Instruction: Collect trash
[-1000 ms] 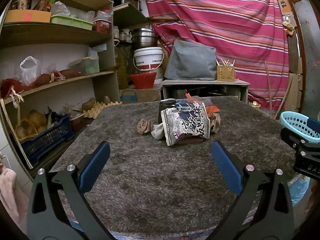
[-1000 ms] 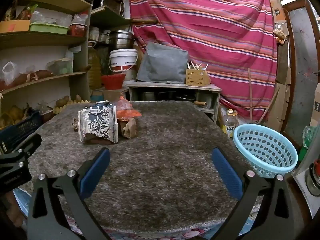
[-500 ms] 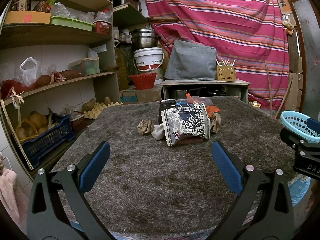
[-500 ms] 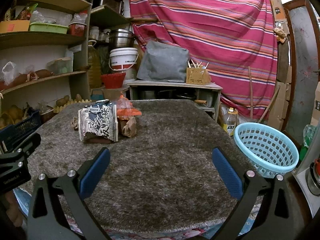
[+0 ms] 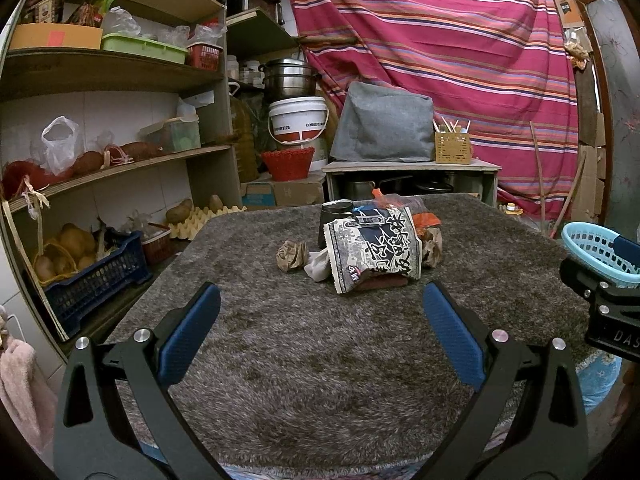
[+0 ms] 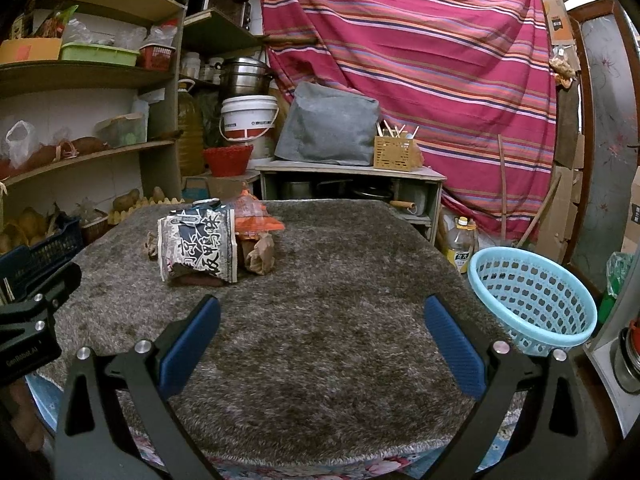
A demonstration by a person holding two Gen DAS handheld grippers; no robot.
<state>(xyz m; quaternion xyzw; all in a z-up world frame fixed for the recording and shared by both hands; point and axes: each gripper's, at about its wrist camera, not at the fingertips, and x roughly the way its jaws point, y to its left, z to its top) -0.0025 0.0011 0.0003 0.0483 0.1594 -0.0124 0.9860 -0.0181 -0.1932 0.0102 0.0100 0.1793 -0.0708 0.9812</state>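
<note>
**On the grey rug, a heap of trash with half of it hidden**

Over the near edge of the shaggy table cover (image 5: 320, 360) the left gripper (image 5: 320, 320) hangs with its blue pads spread wide and nothing between them. Same story on the right gripper (image 6: 320, 320): jaws apart, empty, well short of the pile.

And the pile sits mid-table: a black-and-white printed wrapper (image 5: 374, 254) stands in front and masks most of what's behind. A dark cup (image 5: 335, 216) peeks out at the back, only its rim and upper wall showing. An orange packet (image 6: 254, 216) pokes up behind the wrapper, mostly covered. Crumpled brown paper (image 5: 291, 255) lies on the left flank, beside a white wad (image 5: 318, 266) tucked against the wrapper; another brown crumple (image 6: 261, 256) rests on the right side. Something dark red lies under the wrapper, too hidden to name.

Off the table's right side, the light-blue basket (image 6: 532, 300) stands open-mouthed; from the left camera it is cut off by the other gripper's black body
</note>
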